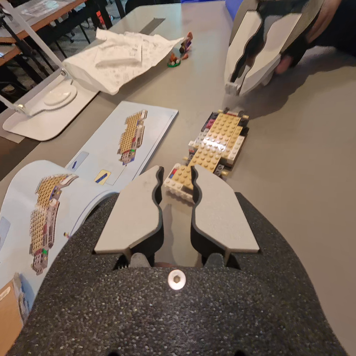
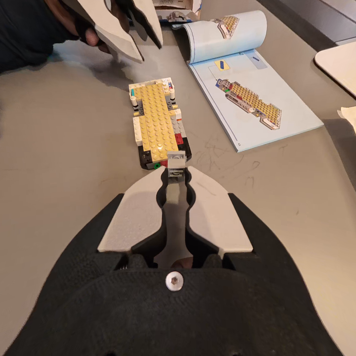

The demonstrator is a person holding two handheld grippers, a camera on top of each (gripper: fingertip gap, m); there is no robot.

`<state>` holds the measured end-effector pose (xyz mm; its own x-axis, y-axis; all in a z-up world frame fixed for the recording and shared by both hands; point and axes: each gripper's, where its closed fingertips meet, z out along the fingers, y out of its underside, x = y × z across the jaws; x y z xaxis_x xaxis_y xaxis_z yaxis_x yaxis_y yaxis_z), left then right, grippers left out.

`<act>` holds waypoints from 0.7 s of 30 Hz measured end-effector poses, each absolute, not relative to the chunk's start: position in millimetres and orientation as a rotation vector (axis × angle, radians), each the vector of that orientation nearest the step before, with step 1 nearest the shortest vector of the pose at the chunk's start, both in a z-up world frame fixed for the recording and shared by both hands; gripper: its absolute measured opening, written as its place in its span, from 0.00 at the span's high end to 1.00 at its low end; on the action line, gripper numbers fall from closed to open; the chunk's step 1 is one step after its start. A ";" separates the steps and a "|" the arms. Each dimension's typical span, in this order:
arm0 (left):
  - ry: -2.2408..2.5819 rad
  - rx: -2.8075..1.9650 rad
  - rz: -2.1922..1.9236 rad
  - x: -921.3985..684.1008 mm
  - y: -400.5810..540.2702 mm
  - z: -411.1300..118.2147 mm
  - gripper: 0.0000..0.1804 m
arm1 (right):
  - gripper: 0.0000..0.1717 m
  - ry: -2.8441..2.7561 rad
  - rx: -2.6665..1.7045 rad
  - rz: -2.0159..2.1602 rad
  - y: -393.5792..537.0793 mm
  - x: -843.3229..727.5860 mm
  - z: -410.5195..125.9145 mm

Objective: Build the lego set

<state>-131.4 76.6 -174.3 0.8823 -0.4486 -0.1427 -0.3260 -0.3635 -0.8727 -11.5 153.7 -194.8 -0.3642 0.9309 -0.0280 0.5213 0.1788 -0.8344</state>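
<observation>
A long brick model [image 1: 217,142] topped with tan plates, with white, grey, red and black bricks at its sides, lies on the grey table [image 1: 289,173]. It also shows in the right wrist view [image 2: 156,119]. My left gripper [image 1: 176,169] is open and empty, hovering just short of the model's near white end. The right wrist view shows it [image 2: 151,54] raised clear of the model. My right gripper [image 2: 176,169] is shut on a small grey brick piece [image 2: 176,162], held above the model's black end. In the left wrist view, that gripper [image 1: 236,90] and the grey piece [image 1: 230,87] are beyond the model's far end.
An open pale blue instruction booklet [image 1: 115,146] lies beside the model and also shows in the right wrist view [image 2: 250,92]. A white stand base [image 1: 48,107], crumpled white paper [image 1: 123,55] and small figures [image 1: 179,52] lie farther off. A cardboard box [image 2: 177,9] sits at the far edge. Some 15 centimetres of space lies between my two pairs of fingers.
</observation>
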 end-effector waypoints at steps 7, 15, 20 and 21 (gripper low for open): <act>0.548 -1.955 -0.364 -73.3 100.7 -151.0 0.87 | 0.91 -1.891 -1.307 0.812 171.7 -20.6 -198.0; 0.597 -2.078 -0.337 -29.8 147.7 -160.7 0.89 | 0.91 -1.844 -1.192 0.648 173.0 -19.2 -197.7; 0.613 -2.153 -0.333 -13.7 160.0 -173.8 0.90 | 0.91 -1.813 -1.133 0.558 176.3 -15.1 -195.8; 0.611 -2.163 -0.327 -11.7 161.5 -175.4 0.91 | 0.91 -1.808 -1.121 0.549 176.0 -14.0 -194.9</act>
